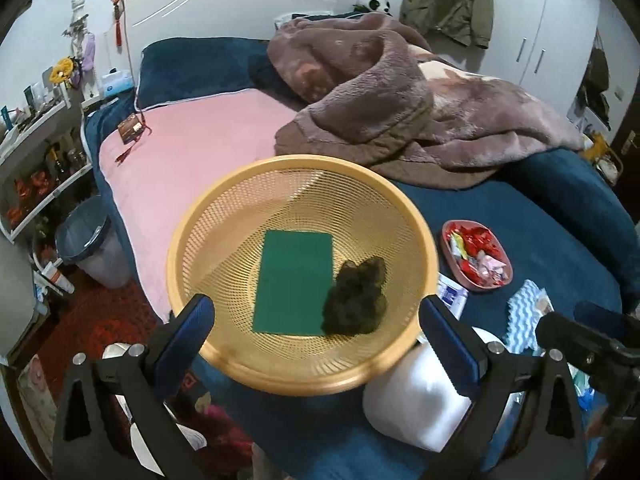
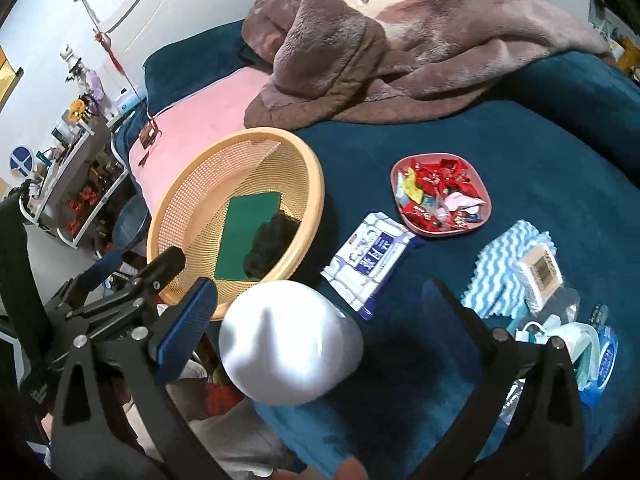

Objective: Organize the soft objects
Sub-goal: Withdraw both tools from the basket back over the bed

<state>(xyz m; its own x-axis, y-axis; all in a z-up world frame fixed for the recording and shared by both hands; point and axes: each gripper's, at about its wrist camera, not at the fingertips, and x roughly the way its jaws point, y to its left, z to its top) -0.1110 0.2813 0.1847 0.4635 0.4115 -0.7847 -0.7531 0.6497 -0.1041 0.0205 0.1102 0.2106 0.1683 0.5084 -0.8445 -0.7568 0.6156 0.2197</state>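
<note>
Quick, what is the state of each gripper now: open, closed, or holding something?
Left gripper: open, holding nothing, above the yellow basket.
Right gripper: open, holding nothing; the white round object lies between its fingers, not gripped.

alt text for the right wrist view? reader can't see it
An open right gripper hovers over a white roll on a dark blue bedspread. To the left sits a yellow mesh basket holding a green pad and dark scrubber; a candy dish lies beyond.
</note>
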